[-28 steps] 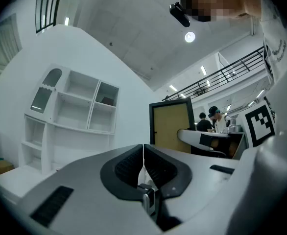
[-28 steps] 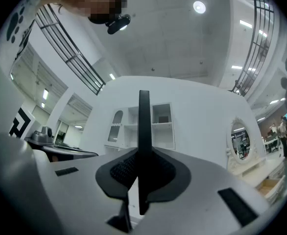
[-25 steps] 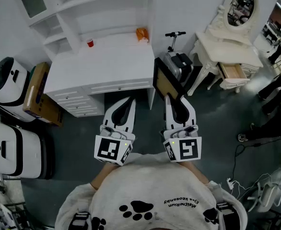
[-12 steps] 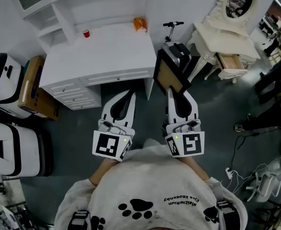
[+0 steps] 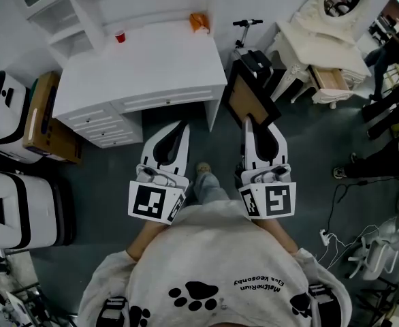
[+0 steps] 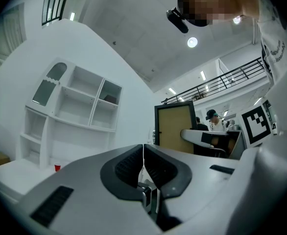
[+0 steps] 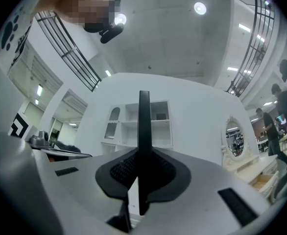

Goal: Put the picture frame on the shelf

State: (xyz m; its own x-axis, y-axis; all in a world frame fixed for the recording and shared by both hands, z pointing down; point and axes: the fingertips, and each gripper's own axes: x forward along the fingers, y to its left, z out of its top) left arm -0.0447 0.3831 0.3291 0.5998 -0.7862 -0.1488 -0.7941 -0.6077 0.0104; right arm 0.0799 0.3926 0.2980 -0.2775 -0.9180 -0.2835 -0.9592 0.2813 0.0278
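The person stands facing a white counter [image 5: 152,67] with a pair of tongs in each hand. The right tongs [image 5: 252,123] are clamped on the bottom edge of the picture frame [image 5: 248,99], a dark-rimmed frame with a tan panel. It stands upright in the air just off the counter's front right corner, over the dark floor and not resting on anything. In the right gripper view the frame shows edge-on as a thin dark bar rising from between the two pads, which press on it from both sides.

The left tongs [image 5: 178,127] are empty. Their jaws are drawn together into a thin seam, and they point at the counter's front edge, near the drawers.

The shelf [image 5: 70,19] rises along the counter's back, white, with open compartments. A small red cup [image 5: 120,37] sits on the counter near the back left, and an orange thing [image 5: 199,22] sits at the back right corner. A cardboard box [image 5: 39,118] leans on the floor at the counter's left end. A cream dressing table [image 5: 322,43] stands well off to the counter's right.
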